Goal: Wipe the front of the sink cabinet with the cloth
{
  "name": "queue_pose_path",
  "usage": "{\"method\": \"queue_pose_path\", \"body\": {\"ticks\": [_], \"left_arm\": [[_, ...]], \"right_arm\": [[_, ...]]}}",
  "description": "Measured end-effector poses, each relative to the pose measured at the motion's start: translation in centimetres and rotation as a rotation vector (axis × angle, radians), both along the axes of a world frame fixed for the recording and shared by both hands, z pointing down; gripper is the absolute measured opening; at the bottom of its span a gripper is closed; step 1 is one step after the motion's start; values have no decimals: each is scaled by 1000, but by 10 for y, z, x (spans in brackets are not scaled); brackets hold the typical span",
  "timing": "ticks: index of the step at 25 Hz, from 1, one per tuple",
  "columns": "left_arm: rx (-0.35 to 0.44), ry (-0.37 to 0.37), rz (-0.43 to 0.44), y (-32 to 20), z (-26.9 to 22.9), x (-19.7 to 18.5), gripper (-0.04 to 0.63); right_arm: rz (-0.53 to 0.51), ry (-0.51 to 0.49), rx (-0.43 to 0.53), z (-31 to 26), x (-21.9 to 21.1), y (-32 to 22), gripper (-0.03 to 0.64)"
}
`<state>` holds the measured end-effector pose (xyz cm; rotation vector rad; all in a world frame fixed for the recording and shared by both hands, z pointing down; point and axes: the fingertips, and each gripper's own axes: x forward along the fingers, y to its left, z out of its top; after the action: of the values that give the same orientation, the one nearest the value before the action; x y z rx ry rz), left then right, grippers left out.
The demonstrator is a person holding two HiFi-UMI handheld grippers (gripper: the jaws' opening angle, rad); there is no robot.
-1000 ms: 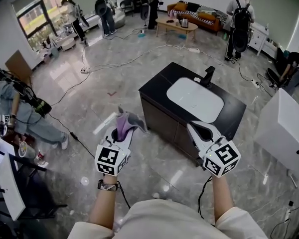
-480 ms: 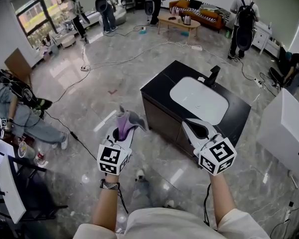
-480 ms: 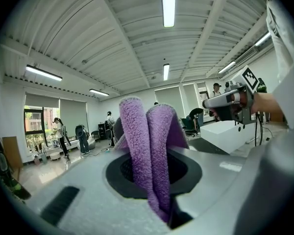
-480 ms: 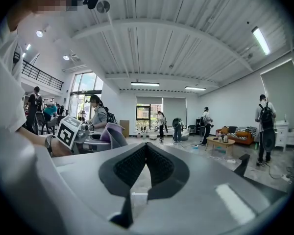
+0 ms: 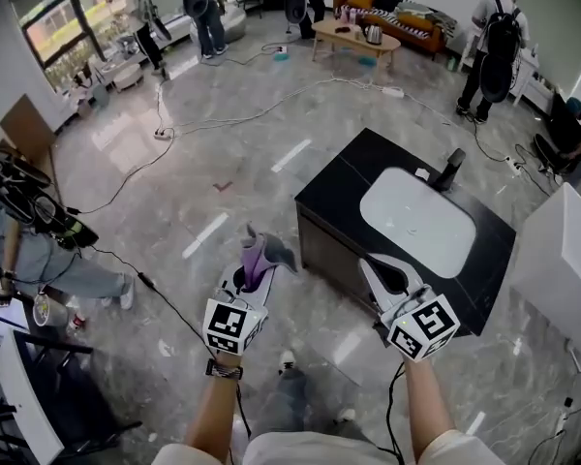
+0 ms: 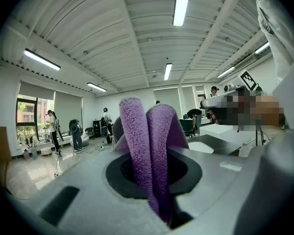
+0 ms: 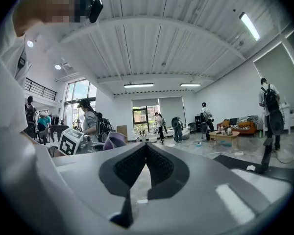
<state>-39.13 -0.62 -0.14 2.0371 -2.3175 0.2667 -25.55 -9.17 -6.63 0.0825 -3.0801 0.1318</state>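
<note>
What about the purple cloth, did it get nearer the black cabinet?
No. The cloth in the left tongs still hangs just left of the cabinet's near corner.

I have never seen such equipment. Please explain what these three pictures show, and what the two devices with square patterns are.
There is no robot: a person holds a two-jaw gripper in each hand; the patterned cubes belong to them. One picture comes from a camera on the person's head, looking down; the others from cameras riding on the grippers. The left gripper is shut on a purple cloth. The right gripper is shut and empty. Ahead stands a black sink cabinet with a white basin and faucet; the cloth is not touching it.
</note>
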Motion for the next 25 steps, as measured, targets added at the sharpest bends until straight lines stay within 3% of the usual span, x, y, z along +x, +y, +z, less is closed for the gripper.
{"method": "queue_pose_path", "body": {"ticks": [5, 12, 19, 25], "left_arm": [[4, 5, 35, -41, 38, -53, 51], [43, 47, 170, -90, 107, -88, 51], [-38, 59, 129, -145, 190, -137, 50], [-59, 108, 188, -189, 253, -151, 51]], "right_arm": [[32, 37, 36, 39, -54, -22, 6], [64, 111, 65, 104, -92, -35, 6], [124, 113, -2, 145, -101, -43, 6], [165, 111, -67, 164, -93, -48, 6]]}}
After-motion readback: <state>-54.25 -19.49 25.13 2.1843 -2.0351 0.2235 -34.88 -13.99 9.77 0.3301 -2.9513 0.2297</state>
